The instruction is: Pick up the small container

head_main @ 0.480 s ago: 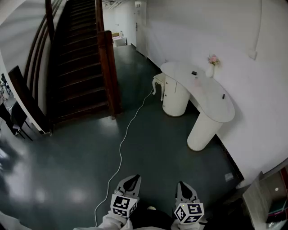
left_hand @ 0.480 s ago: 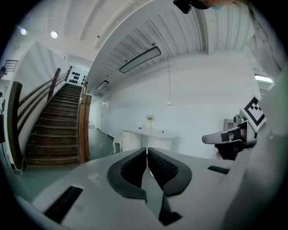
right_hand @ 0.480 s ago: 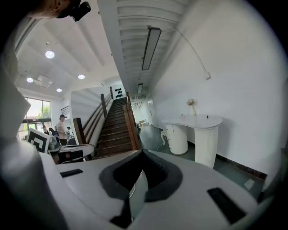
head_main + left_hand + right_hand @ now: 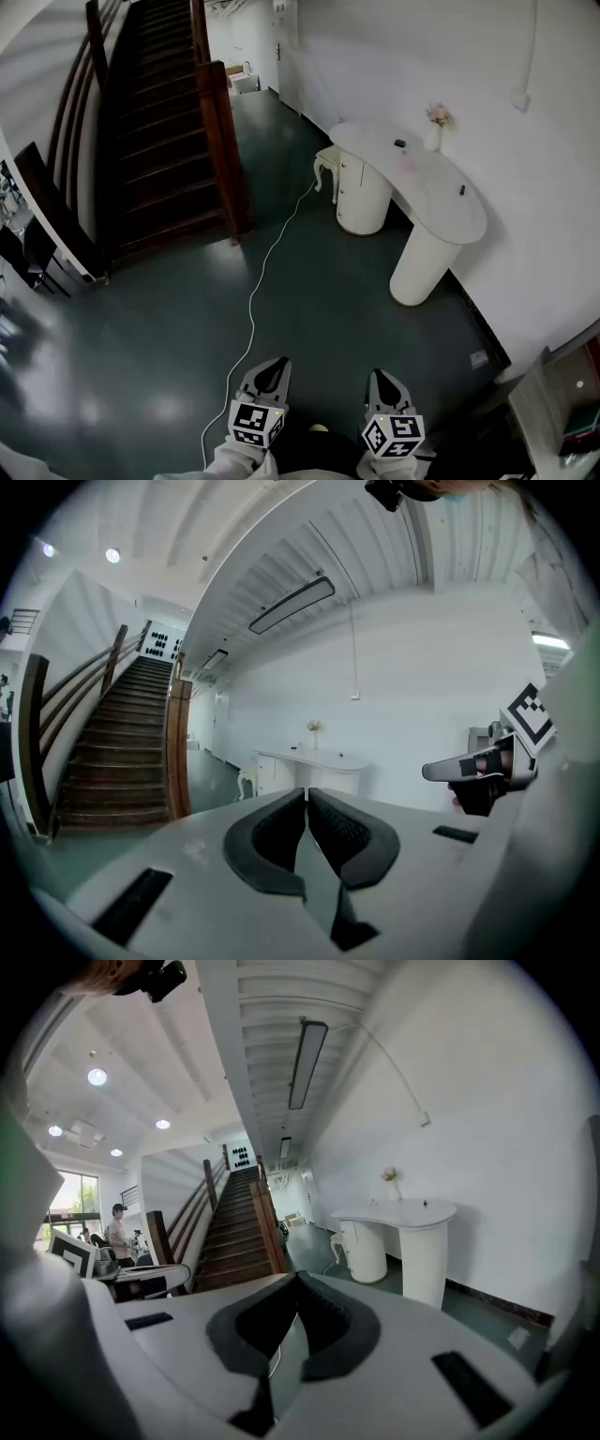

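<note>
Head view, steeply down over a dark green floor [image 4: 328,314]: well left of the white table [image 4: 441,204], a dark wooden staircase [image 4: 159,122] climbing away. Between staircase and table, a white cable [image 4: 251,300] trailing over the floor toward the rounded cabinet [image 4: 364,199] under the table. Well short of the table, at the bottom edge, left gripper [image 4: 270,371] and right gripper [image 4: 385,381] side by side. Left gripper view: jaws pressed together, nothing between them, table far ahead. Right gripper view: jaws likewise closed and empty, table ahead to the right. On the tabletop by the wall, a white vase [image 4: 432,141] of pink flowers. Near it a small dark item [image 4: 400,142], and a second dark item [image 4: 461,190] toward the table's near end. Both too small to tell which, if either, is the small container; both well apart from the grippers.
</note>
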Tool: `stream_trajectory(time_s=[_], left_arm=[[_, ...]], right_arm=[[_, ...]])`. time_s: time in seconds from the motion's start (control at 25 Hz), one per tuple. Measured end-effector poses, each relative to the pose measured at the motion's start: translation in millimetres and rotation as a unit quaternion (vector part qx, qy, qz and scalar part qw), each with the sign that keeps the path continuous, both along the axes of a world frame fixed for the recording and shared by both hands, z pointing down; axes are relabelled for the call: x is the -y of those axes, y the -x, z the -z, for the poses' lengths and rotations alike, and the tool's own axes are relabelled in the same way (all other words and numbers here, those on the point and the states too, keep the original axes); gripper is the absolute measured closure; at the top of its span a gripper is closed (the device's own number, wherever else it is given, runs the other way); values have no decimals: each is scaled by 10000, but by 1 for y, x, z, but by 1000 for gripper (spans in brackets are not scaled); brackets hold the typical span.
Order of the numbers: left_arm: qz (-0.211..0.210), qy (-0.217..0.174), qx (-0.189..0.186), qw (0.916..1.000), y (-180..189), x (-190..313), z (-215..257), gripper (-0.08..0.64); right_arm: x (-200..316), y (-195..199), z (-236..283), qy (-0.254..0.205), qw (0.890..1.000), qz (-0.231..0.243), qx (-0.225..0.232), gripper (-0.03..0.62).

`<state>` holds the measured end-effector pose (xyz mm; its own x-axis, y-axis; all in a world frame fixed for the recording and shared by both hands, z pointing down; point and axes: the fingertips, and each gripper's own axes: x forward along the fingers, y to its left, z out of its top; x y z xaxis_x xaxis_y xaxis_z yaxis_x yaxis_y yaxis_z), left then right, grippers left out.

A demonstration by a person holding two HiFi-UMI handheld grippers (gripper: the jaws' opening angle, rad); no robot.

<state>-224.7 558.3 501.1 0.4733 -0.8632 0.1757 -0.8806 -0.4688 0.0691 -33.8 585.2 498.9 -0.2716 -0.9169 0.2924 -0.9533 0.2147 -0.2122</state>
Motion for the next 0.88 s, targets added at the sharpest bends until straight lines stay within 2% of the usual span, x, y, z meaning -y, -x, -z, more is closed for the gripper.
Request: stream_trajectory(time_s=[0.16, 0.44, 0.64, 0.88], left_arm=[[49, -145, 95, 9998, 1, 9, 16, 537], [131, -93, 43, 9999, 5, 15, 23, 537], [93, -71, 84, 9999, 2, 26, 21, 537], [35, -12, 70, 10000, -8, 46, 21, 537]], right_arm=[[7, 1, 10, -148, 9999, 36, 49, 543], [21, -1, 21, -291, 9995, -1, 102, 543], [33, -1, 18, -257, 9995, -12, 160, 543], [45, 3, 10, 13, 9999, 66, 110, 543]])
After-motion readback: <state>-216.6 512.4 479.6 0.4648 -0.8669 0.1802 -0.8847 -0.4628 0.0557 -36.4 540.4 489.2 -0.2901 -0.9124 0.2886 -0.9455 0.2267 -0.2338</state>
